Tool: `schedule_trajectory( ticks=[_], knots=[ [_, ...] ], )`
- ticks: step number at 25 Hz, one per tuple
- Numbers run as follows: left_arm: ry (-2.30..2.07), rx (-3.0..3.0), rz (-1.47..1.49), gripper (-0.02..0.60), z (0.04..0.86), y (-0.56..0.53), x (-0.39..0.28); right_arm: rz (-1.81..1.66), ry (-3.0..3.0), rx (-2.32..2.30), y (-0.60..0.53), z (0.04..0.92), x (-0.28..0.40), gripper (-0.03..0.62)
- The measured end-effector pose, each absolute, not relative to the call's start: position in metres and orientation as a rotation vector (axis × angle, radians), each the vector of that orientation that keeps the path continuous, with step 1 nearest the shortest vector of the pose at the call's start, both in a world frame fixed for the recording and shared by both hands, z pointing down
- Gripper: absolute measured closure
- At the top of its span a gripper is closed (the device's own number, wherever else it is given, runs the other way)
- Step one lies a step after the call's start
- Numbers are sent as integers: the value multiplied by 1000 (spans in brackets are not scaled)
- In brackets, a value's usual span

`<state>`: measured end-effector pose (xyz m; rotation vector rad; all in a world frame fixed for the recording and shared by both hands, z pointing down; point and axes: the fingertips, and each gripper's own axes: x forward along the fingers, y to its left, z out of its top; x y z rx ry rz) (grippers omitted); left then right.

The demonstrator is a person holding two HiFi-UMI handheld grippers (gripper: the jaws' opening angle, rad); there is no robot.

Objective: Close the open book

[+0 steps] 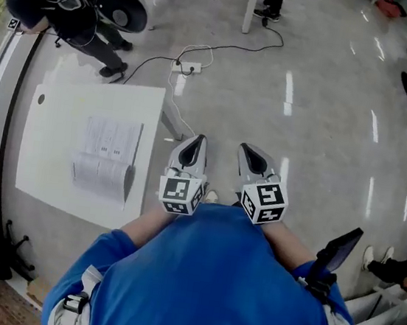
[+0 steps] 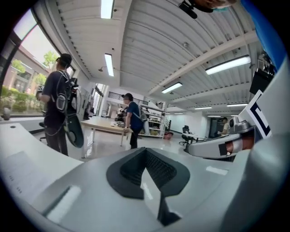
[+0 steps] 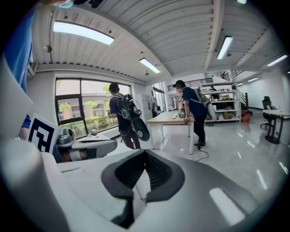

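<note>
Book (image 1: 107, 159): open on the white surface (image 1: 50, 138), left-centre of the frame, its spread running top to bottom.
Direction: left of both jaws, well apart.
Nearer: left gripper (image 1: 196, 144).
Jaws: closed and empty on both, right gripper (image 1: 247, 153) included.

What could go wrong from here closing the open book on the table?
The left gripper and right gripper are shut and off the table; a shut tip may shove the open book rather than lift a page. The book lies near the table's edge, so it might slide off. A power strip lies beside the table, a trip hazard.
</note>
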<state>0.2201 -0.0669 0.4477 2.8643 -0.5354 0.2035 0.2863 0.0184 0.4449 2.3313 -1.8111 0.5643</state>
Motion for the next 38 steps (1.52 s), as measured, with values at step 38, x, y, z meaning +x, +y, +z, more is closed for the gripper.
schedule_trajectory(
  ticks=[38],
  knots=[
    [-2262, 1779, 94, 575, 471, -76, -15, 445, -2773, 663, -151, 478, 96, 591]
  ],
)
